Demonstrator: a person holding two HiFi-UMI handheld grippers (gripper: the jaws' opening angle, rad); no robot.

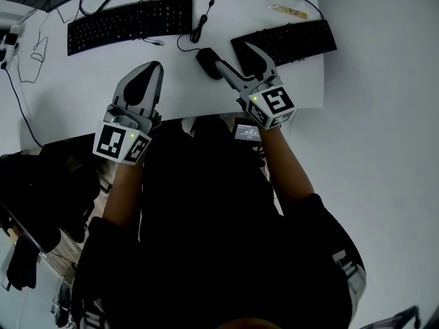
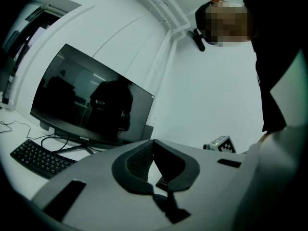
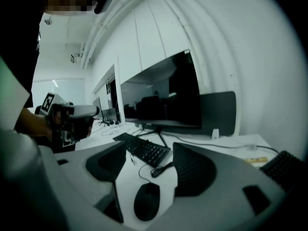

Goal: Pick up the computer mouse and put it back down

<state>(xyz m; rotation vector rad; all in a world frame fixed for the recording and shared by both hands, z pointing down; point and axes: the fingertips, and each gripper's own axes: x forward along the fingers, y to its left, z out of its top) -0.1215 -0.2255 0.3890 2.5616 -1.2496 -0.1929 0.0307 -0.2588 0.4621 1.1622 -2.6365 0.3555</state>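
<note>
The black wired computer mouse (image 1: 205,61) (image 3: 147,201) lies on the white desk (image 1: 82,81) between two keyboards. My right gripper (image 1: 234,56) (image 3: 150,163) hangs just above and to the right of it, tilted slightly down. It is open: its jaws stand wide apart and the pads (image 3: 195,170) touch nothing. In the right gripper view the mouse shows low in the gap between them. My left gripper (image 1: 153,67) (image 2: 153,145) is held level over the desk's front edge at the left, shut and empty.
One black keyboard (image 1: 130,20) (image 3: 144,149) lies at the back left, another (image 1: 285,41) at the right. The mouse's coiled cable (image 1: 200,26) runs back. A dark monitor (image 3: 166,97) (image 2: 91,105) stands behind. A small lit screen (image 1: 245,130) sits at the desk's front edge.
</note>
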